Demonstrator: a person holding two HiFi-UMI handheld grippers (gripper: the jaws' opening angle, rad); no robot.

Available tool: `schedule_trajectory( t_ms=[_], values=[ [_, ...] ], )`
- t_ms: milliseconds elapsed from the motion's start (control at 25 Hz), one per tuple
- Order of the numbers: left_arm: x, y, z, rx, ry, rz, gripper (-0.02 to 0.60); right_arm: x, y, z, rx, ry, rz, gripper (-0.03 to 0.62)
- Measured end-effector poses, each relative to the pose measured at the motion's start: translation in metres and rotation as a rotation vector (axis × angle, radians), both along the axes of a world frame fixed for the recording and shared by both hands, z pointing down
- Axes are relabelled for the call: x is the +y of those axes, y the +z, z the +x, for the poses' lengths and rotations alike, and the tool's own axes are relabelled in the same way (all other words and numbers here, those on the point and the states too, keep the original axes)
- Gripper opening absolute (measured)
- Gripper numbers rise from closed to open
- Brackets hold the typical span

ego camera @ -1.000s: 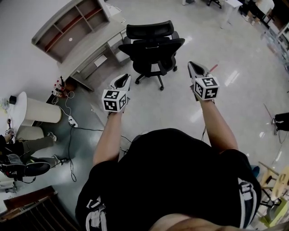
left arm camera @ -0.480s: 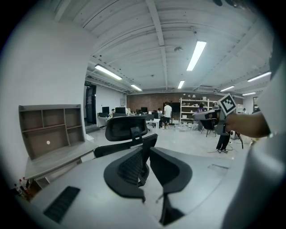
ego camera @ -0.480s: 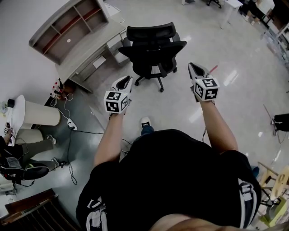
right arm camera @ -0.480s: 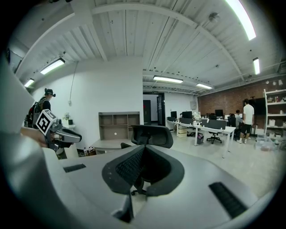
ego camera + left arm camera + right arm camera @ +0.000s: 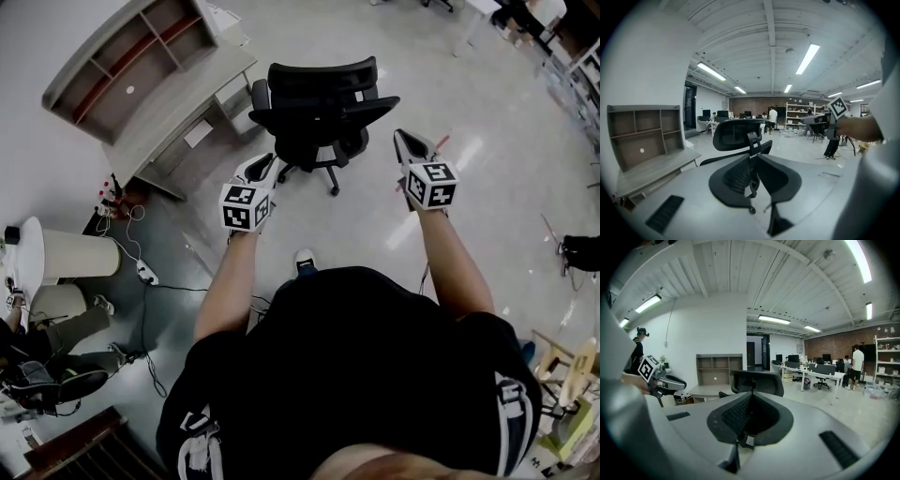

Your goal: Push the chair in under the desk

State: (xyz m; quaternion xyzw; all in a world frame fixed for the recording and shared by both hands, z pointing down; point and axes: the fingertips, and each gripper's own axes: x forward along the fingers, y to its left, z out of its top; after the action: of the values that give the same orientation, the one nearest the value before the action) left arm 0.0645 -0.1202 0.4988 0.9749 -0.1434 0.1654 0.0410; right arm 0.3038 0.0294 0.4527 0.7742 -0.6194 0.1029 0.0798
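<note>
Barely begun: had not yet touched the chair point(image 5: 319, 108), parked on the floor at twelve o'clock, beside the desk point(image 5: 173, 117) at ten o'clock, not tucked under. Had the whole push left. Looked black, mesh-backed, headrest on top, wheeled base below. Held left gripper point(image 5: 265, 164) and right gripper point(image 5: 401, 141) closed and empty, short of the backrest.

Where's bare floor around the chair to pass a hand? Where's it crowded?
Free: floor between chair and the person; floor right of the chair. Crowded: cables and power strip left, beside the desk.
</note>
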Motion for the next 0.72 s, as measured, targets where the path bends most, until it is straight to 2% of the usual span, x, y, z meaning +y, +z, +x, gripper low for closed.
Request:
schedule_trajectory(
  t_ms=[440,720],
  values=[
    [-0.112,0.006,0.008,-0.002,0.07,-0.015,0.057,-0.107,-0.003,-0.008,0.011,0.041,-0.017,-0.004],
    [-0.162,0.012,0.01,-0.01,0.107,-0.024,0.057,-0.15,-0.001,-0.015,0.007,0.065,-0.02,-0.004]
  ],
)
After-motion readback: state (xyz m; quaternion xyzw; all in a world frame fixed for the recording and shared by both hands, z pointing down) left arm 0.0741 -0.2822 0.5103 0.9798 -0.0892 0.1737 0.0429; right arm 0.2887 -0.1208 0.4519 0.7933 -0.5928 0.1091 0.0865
